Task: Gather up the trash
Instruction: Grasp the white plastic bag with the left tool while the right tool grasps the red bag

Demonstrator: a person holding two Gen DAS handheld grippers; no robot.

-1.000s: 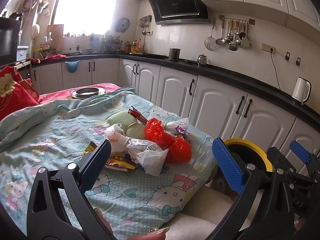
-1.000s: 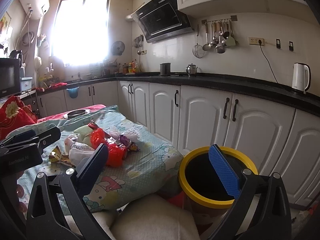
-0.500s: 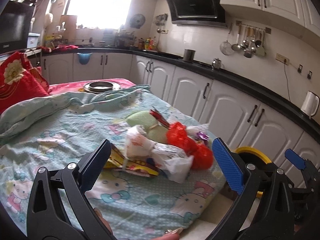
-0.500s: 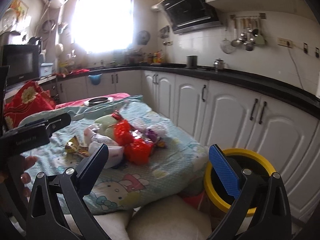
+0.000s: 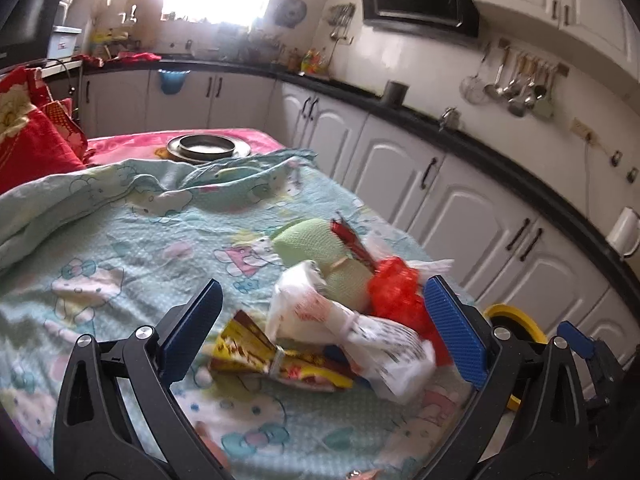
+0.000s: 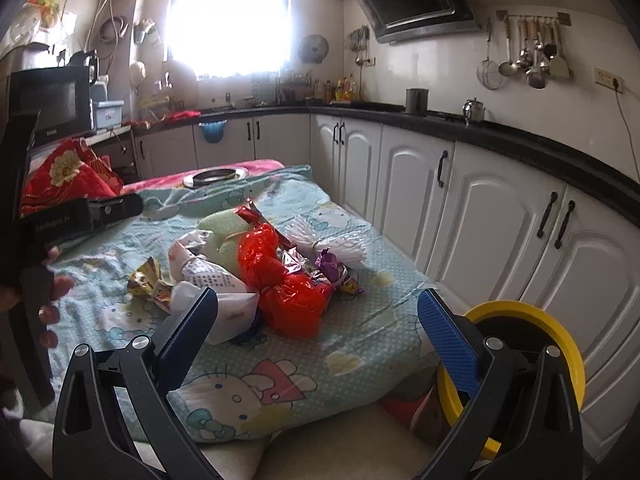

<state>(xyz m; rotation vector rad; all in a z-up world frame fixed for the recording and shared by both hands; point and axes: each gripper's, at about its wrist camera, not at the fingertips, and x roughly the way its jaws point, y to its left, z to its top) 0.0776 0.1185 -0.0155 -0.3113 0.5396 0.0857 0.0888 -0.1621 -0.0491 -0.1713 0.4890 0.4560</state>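
left gripper [image 5: 320, 328] jaws wide apart, nothing between the pads; the trash pile sits dead ahead of it, just past the fingertips

nearest piece: yellow snack wrapper [image 5: 276, 354], flat on the bedsheet [image 5: 120, 248], long axis running left-to-right across the gap between the fingers, slightly toward the right finger; crinkled foil, twisted at the middle, looks light and floppy

just behind and touching it: white printed plastic bag [image 5: 344, 320], knotted, puffy, long axis slanting from upper left down to lower right, overlapping the wrapper's right end

right gripper [image 6: 316, 320] also spread open and empty, lower and further back at the bed's near edge; pile lies ahead and a bit left of its centre, so my read is the left one is nearer and better lined up for the first pick

behind the white bag: red plastic bag [image 6: 280, 280], crumpled, tied in two lumps; then pale green cloth-like bundle [image 5: 316, 248], a purple/silver wrapper [image 6: 336, 272] to the right side, and a white pleated piece [image 6: 332, 240] furthest back

yellow-rimmed bin [image 6: 520, 312] on the floor off the bed's right corner, beside the white cabinets [image 6: 500, 220], right next to the right gripper's right finger; open top, inside dark, contents can't tell
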